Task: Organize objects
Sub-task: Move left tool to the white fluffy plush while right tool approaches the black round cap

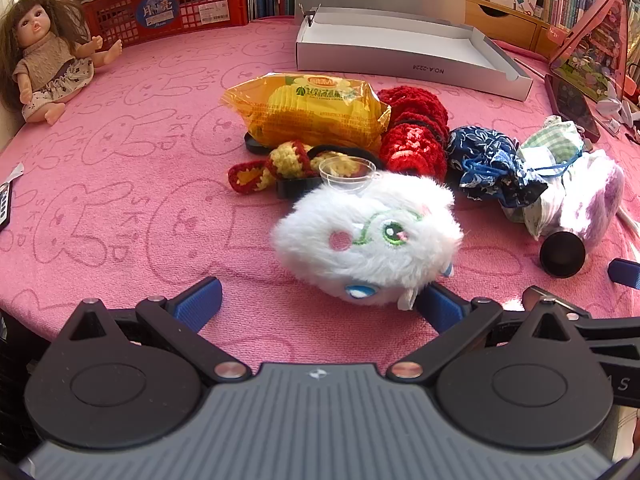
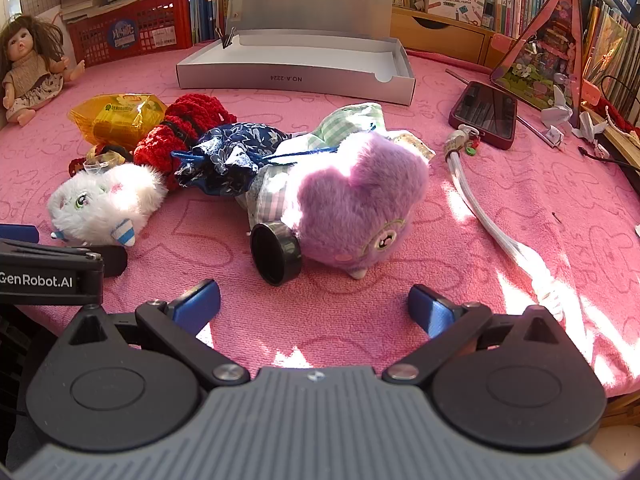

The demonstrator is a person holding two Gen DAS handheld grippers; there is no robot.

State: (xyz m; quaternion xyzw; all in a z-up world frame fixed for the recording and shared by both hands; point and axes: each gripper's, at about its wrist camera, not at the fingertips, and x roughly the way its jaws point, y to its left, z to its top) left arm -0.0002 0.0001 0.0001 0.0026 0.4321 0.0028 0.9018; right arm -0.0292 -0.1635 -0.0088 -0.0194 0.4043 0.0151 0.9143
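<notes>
A pile lies mid-cloth: a white plush (image 1: 372, 240) (image 2: 104, 204), a purple plush (image 2: 356, 196) (image 1: 592, 204), a yellow snack bag (image 1: 308, 110) (image 2: 116, 118), red crochet (image 1: 416, 132) (image 2: 180, 128), a blue drawstring pouch (image 1: 488, 168) (image 2: 228, 156), a clear cup (image 1: 348, 174) and a black lid (image 2: 276, 254) (image 1: 562, 254). An open grey box (image 1: 400, 56) (image 2: 296, 76) stands behind. My left gripper (image 1: 320, 306) is open just short of the white plush. My right gripper (image 2: 314, 306) is open, close in front of the purple plush and lid.
A doll (image 1: 44, 64) (image 2: 28, 68) sits far left by a red crate (image 1: 168, 4). On the right lie a phone (image 2: 484, 114), a white cord (image 2: 492, 220) and a pink triangular toy house (image 2: 548, 52). Books line the back. The pink cloth (image 1: 120, 208) is bare at left.
</notes>
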